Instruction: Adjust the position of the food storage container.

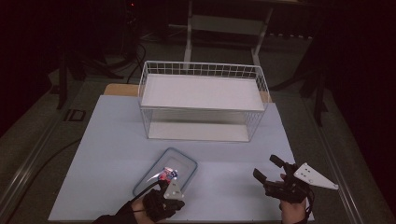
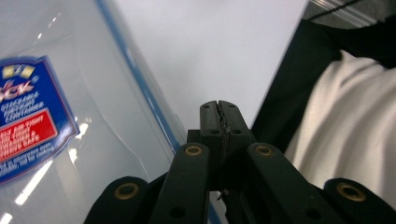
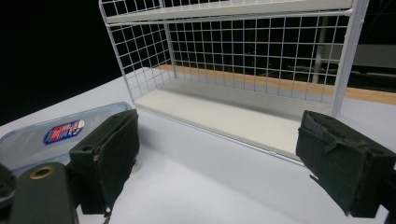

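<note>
Left gripper (image 1: 169,183), jaws pressed together on nothing, poised at the near end of clear container lid (image 1: 166,171) lying flat on pale blue table (image 1: 107,163). Right gripper (image 1: 268,171), jaws wide, well apart. Beyond, white wire shelf rack (image 1: 201,100).

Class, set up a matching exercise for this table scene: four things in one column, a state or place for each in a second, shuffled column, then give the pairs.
1. left gripper
2. right gripper
3. wire shelf rack
4. clear lid with the blue rim

A. stands at the far side of the table
B. jaws wide apart
C. lies flat, bearing a sticker
D. jaws closed together

Pairs: 1-D, 2-B, 3-A, 4-C
</note>
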The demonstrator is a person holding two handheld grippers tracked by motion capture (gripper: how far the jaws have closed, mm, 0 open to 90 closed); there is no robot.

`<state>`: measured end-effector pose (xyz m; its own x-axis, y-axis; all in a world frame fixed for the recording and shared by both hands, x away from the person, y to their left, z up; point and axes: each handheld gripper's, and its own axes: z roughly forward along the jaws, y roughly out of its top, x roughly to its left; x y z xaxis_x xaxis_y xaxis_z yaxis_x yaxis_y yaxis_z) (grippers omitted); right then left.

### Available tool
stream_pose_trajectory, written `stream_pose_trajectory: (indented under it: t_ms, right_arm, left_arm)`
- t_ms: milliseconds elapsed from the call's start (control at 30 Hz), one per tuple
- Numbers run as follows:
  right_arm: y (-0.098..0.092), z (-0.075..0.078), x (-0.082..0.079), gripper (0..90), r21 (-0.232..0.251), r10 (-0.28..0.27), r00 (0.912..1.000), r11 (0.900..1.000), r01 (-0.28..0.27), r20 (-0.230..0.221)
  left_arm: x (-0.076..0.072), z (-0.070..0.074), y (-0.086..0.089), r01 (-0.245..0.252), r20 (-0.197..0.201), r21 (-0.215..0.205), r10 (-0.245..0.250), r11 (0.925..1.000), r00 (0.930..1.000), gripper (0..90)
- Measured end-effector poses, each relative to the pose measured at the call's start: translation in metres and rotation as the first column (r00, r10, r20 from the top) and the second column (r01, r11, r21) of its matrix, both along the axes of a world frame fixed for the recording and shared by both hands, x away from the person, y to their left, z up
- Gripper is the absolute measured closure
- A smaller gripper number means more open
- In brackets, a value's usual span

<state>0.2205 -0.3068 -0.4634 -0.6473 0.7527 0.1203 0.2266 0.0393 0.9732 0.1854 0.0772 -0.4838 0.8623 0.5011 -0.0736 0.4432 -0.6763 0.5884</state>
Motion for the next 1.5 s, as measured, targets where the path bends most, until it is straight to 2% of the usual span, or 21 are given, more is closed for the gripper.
stream_pose_trajectory:
  t_ms: [100,367,433,567,633,767,800,833,933,1000,1267,1400,1500]
  right_arm:
    - [0.001,0.0,0.0,13.2,-0.002,0.0,1.0,1.0,-0.001,-0.001]
    - [0.001,-0.001,0.0,13.2,0.0,0.002,1.0,1.0,-0.002,-0.002]
    - [0.001,-0.001,0.001,13.2,0.004,0.005,1.0,1.0,-0.005,-0.004]
    - [0.002,-0.001,0.001,13.2,0.002,0.007,1.0,1.0,-0.007,-0.005]
    - [0.002,-0.001,0.001,13.2,0.002,0.006,0.9999,1.0,-0.006,-0.009]
    - [0.003,-0.003,0.003,13.2,0.009,0.008,0.9998,1.0,-0.008,-0.019]
    - [0.003,-0.003,0.003,13.2,0.007,0.01,0.9998,1.0,-0.01,-0.018]
    - [0.003,-0.003,0.003,13.2,0.008,0.011,0.9997,1.0,-0.01,-0.02]
    - [0.004,-0.003,0.004,13.2,0.005,0.012,0.9998,1.0,-0.012,-0.017]
    - [0.004,-0.003,0.004,13.2,0.007,0.013,0.9998,1.0,-0.013,-0.016]
    - [0.004,-0.003,0.005,13.2,0.006,0.015,0.9997,1.0,-0.015,-0.019]
    - [0.005,-0.003,0.004,13.2,0.004,0.017,0.9997,1.0,-0.017,-0.017]
    - [0.005,-0.003,0.004,13.2,0.005,0.017,0.9997,1.0,-0.017,-0.019]
  left_arm:
    - [0.003,0.001,0.006,-0.028,0.031,0.028,0.027,0.9992,0.9991,89.9]
    - [0.011,0.002,0.023,-0.1,0.062,0.06,0.097,0.9931,0.9934,89.9]
    - [0.012,0.002,0.028,-0.11,0.049,0.043,0.108,0.993,0.993,89.8]
    - [0.003,0.008,0.04,-0.125,0.037,0.0,0.124,0.9922,0.9915,89.8]
    - [0.0,0.009,0.048,-0.136,-0.005,-0.038,0.136,0.99,0.9907,89.8]
    - [-0.008,0.003,0.056,-0.164,-0.018,-0.034,0.163,0.9859,0.9864,89.8]
    - [-0.008,0.0,0.056,-0.161,-0.014,-0.019,0.161,0.9868,0.9869,89.8]
    - [-0.009,-0.001,0.057,-0.17,-0.013,-0.034,0.17,0.9848,0.9853,89.8]
    - [-0.012,0.0,0.056,-0.168,0.004,-0.011,0.168,0.9857,0.9858,89.8]
    - [-0.011,0.0,0.058,-0.177,0.001,-0.012,0.177,0.9842,0.9843,89.9]
    - [-0.004,0.0,0.079,-0.249,0.018,-0.008,0.249,0.9686,0.9684,89.9]
    - [0.002,-0.001,0.091,-0.298,0.045,0.008,0.297,0.9546,0.9537,89.9]
    - [0.008,-0.002,0.101,-0.327,0.029,-0.007,0.327,0.945,0.9446,89.8]
